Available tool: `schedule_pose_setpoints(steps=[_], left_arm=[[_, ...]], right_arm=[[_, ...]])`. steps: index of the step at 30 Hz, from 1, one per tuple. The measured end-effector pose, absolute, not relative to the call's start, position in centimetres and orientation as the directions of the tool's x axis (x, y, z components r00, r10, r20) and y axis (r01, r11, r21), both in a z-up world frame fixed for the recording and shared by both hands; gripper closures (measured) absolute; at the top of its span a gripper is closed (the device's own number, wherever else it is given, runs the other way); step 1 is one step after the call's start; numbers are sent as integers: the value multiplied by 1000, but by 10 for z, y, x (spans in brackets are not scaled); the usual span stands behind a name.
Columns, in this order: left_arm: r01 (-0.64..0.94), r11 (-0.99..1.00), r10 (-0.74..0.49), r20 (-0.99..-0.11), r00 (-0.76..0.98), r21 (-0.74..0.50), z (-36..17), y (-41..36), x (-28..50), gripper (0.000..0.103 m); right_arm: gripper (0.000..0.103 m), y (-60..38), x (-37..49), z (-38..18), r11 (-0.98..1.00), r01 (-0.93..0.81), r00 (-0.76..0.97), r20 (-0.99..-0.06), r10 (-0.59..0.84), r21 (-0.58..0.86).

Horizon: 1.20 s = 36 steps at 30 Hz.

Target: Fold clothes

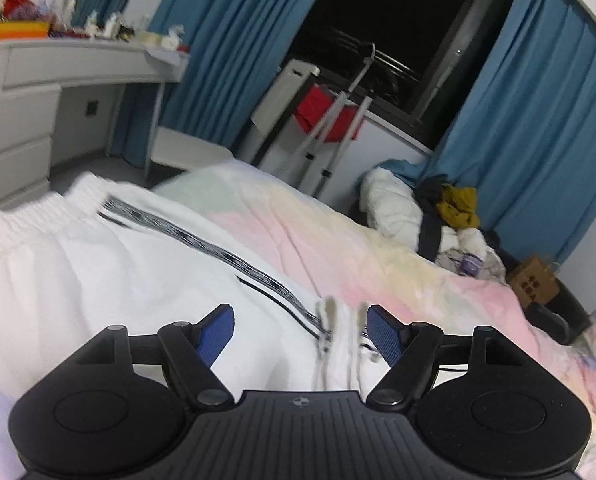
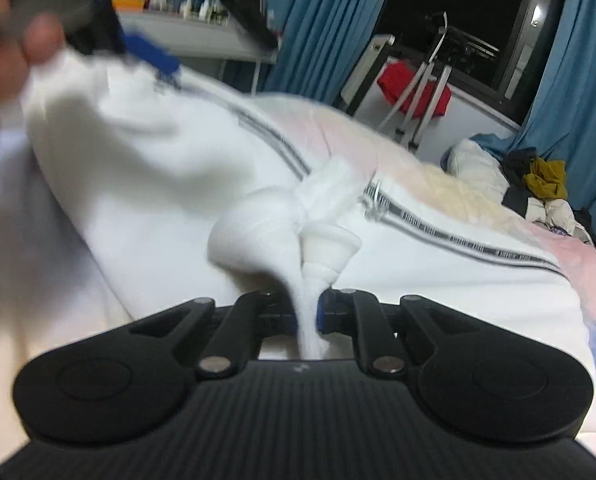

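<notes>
Fingers of the right gripper (image 2: 308, 314), at lower centre of its frame, are clenched on a twisted bunch of the white trousers (image 2: 201, 184); those of the left gripper (image 1: 298, 330) stand spread apart, grasping nothing, with a drawstring (image 1: 330, 344) lying between them. Beyond, the trousers lie spread over the pastel bedcover (image 1: 378, 248), waistband (image 1: 29, 216) at left of the left-wrist frame. Folding appears barely begun: no crease is laid flat yet. Farther off, upper right, a clothes pile (image 2: 546, 184) seemingly awaits.
</notes>
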<state>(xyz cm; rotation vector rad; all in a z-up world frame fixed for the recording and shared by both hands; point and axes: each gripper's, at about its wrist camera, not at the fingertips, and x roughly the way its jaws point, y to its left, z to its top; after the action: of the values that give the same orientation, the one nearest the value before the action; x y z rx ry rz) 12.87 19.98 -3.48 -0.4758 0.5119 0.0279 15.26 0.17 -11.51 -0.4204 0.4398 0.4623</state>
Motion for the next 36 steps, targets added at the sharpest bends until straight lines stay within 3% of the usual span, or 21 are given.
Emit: schedule_pose_setpoints(steps=[6,9,13,15,19,23,24,26,29,32,36], left_arm=[[-117,885,-158,-528,835,-450,-55,190,142,28],[-95,890,-179,-534,826,-445,-60,184,143,28],[-67,895,-213,-554,805,-440,-70,174,146,28],[-58,900,-223,-571,791,-431,-76,167,148,28],[-19,918,-238,-587,774,-397,-81,150,147,28],[44,936,-247,-564,788,-349,-82,127,140,28],[54,941,-244,-561,791,-333,-83,121,140,28],[70,951,-235,-561,794,-300,-85,110,138,28],[71,968,-206,-599,774,-241,-93,98,139,28],[59,976,-181,-624,760,-212,-101,94,140,26],[45,984,-148,-656,740,-172,-112,89,141,26]], right_arm=[[88,-9,157,-111,794,-567,756,-520,397,-219],[79,-21,156,-102,799,-583,730,-528,434,-149],[46,-45,139,-89,781,-624,658,-556,507,-25],[43,-66,129,-76,792,-609,657,-533,533,41],[43,-125,125,-50,870,-471,759,-434,484,147],[41,-178,146,-43,979,-178,917,-345,202,99],[44,-188,154,-47,985,-136,922,-351,166,108],[65,-200,167,-57,985,-109,908,-391,153,133],[81,-209,185,-77,982,-82,867,-474,154,168],[83,-207,201,-106,978,-67,789,-590,173,197],[83,-204,204,-122,979,-58,778,-606,166,194]])
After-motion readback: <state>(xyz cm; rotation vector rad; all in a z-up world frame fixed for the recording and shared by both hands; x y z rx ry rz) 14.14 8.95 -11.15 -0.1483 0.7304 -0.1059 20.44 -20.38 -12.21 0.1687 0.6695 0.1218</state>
